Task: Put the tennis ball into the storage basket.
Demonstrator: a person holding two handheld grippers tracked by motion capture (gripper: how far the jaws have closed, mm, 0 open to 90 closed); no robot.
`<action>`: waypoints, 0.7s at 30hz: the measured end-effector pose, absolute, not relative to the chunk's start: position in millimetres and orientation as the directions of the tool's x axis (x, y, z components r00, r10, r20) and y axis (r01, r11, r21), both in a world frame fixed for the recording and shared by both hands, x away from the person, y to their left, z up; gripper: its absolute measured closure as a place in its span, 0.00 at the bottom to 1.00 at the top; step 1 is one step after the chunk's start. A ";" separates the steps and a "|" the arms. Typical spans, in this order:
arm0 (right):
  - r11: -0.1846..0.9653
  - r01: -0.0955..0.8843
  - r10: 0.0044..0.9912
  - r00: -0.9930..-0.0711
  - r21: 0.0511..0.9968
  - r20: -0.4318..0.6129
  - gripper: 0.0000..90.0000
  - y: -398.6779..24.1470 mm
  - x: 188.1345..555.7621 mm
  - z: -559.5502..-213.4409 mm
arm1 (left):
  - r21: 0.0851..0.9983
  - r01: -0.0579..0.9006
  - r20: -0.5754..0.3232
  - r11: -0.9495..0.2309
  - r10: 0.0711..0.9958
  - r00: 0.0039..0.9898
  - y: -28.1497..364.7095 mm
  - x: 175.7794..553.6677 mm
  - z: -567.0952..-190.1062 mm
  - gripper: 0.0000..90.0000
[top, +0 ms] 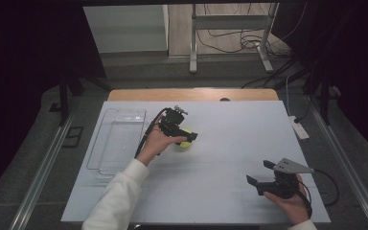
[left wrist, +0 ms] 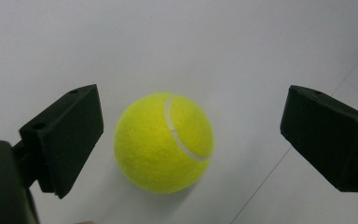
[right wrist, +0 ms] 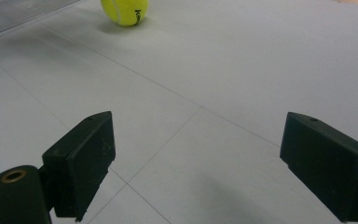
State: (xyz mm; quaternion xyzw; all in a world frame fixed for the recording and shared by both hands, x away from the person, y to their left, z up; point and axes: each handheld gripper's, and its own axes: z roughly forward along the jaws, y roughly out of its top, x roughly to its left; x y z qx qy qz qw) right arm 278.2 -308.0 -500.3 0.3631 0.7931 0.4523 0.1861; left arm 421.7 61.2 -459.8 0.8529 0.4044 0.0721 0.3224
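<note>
A yellow tennis ball point(top: 184, 144) lies on the white tabletop point(top: 220, 191), a little left of centre. My left gripper point(top: 188, 139) hangs over it, held by a hand in a white sleeve. In the left gripper view the ball point(left wrist: 164, 142) sits between the two black jaws of that gripper point(left wrist: 191, 140); the left pad is close to it, the right one well apart, and neither presses on it. My right gripper point(top: 258, 173) rests open near the front right of the table with nothing between its jaws. From the right gripper point(right wrist: 196, 154) the ball point(right wrist: 124, 10) appears far off.
A clear plastic tray point(top: 117, 141) lies on the table's left side, just left of the left hand; its corner is in the right gripper view point(right wrist: 9, 14). A wooden strip point(top: 191, 94) borders the far edge. A metal stand point(top: 230, 43) and cables sit on the floor beyond.
</note>
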 end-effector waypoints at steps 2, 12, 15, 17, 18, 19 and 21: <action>0.327 0.406 0.743 -0.668 0.853 0.034 0.12 -307.7 278.2 -500.4 | 0.605 0.648 -0.144 -0.463 0.736 0.661 60.7 422.4 -461.8 0.08; 0.327 0.407 0.743 -0.668 0.853 0.034 0.12 -307.6 278.3 -500.8 | 0.577 0.675 -0.156 -0.460 0.749 0.644 59.2 427.0 -471.1 0.07; 0.327 0.407 0.743 -0.668 0.853 0.034 0.12 -307.6 278.3 -500.9 | 0.562 0.679 -0.152 -0.472 0.748 0.646 58.2 428.6 -474.4 0.07; 0.328 0.407 0.743 -0.669 0.853 0.034 0.12 -307.7 278.4 -500.8 | 0.560 0.681 -0.152 -0.473 0.749 0.645 57.6 429.1 -475.6 0.07; 0.327 0.407 0.743 -0.669 0.853 0.034 0.12 -307.9 278.4 -500.8 | 0.554 0.683 -0.153 -0.476 0.748 0.646 56.8 429.7 -477.3 0.07; 0.327 0.407 0.743 -0.669 0.853 0.034 0.12 -308.0 278.4 -500.8 | 0.553 0.684 -0.153 -0.476 0.749 0.645 56.3 429.9 -478.4 0.07; 0.327 0.407 0.743 -0.668 0.853 0.034 0.12 -308.1 278.4 -500.9 | 0.551 0.685 -0.152 -0.477 0.749 0.645 55.8 430.3 -480.2 0.07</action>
